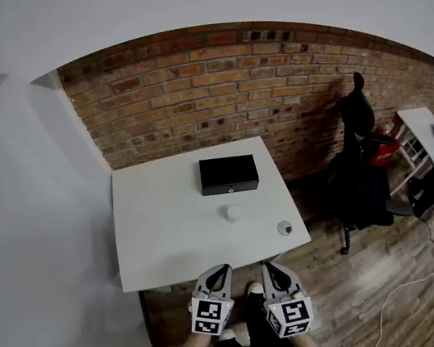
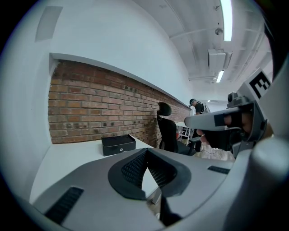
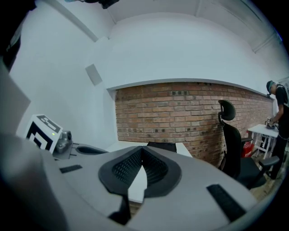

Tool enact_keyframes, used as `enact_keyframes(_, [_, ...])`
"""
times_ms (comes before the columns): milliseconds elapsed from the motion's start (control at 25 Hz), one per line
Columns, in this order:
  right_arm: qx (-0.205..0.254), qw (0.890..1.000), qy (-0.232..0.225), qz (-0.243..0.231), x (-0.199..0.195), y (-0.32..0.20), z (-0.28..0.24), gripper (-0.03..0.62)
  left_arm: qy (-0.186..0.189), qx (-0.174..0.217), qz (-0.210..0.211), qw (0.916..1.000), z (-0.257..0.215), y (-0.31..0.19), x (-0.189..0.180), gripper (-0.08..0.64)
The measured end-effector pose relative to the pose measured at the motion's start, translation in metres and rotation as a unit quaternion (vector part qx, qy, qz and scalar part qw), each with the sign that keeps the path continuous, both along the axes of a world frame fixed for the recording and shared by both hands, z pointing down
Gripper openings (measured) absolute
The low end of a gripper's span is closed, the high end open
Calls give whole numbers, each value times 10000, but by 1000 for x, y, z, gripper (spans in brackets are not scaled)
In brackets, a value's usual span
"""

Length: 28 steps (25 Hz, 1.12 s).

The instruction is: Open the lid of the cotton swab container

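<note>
Hovering side by side at the near edge of the white rectangular worktop (image 1: 169, 233), the left gripper (image 1: 216, 273) and the right gripper (image 1: 273, 267) both point forward and slightly down, with the wooden plank floor (image 1: 358, 293) beneath them. In the left gripper view the left gripper (image 2: 146, 155) has its black ribbed jaws clenched tip to tip with nothing between them. The right gripper (image 3: 142, 153) shows the same in its own view: jaws pressed together and empty. Each gripper also shows in the other's view, the right one off to the side of the left jaws (image 2: 226, 122).

Ahead of both pairs of jaws, well apart from them and roughly on the line between the two, a small white round container (image 1: 232, 213) stands on the worktop; it appears to be the cotton swab container, though it is too small to tell how its lid sits. Neither gripper view shows it, since each gripper's own body covers the near worktop. A small grey round object (image 1: 285, 228) lies ahead of the right jaws, towards the worktop's right edge.

Farther beyond the container, a black rectangular box (image 1: 228, 173) rests near the far edge, straight ahead of the jaws in both gripper views (image 2: 118, 144) (image 3: 161, 146). Behind it rises a red brick wall (image 1: 212, 88), and a black high-backed office chair (image 1: 361, 178) stands far off to the right of the right jaws.
</note>
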State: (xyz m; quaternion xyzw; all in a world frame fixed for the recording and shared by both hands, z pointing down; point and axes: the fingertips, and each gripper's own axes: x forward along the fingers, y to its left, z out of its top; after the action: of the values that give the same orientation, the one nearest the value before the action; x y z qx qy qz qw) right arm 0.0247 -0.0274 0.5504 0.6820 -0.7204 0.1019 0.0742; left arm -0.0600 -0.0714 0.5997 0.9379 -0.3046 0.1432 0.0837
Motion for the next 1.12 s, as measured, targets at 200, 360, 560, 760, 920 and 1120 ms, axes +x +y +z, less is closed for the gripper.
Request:
enact_keyframes(200, [10, 9997, -78, -216, 19, -35, -1, 18, -82, 22, -189, 9998, 3, -30, 21, 11])
enact_keyframes(360, [-48, 9991, -123, -400, 40, -63, 0, 18, -169, -22, -330, 9993, 9, -52, 39, 11])
enact_keyframes(560, [-143, 9978, -174, -625, 63, -97, 1, 18, -306, -107, -508, 9982, 18, -78, 60, 12])
enact_keyframes(760, [-219, 9955, -199, -895, 73, -123, 8, 18, -316, -189, -623, 9974, 28, -95, 78, 12])
enact_keyframes(920, [-269, 9937, -209, -1071, 84, -141, 12, 18, -284, -233, -680, 9970, 38, -107, 92, 22])
enact_keyframes(1120, [-353, 9908, -255, -1282, 95, -160, 21, 18, -281, -333, -947, 9946, 55, -122, 103, 135])
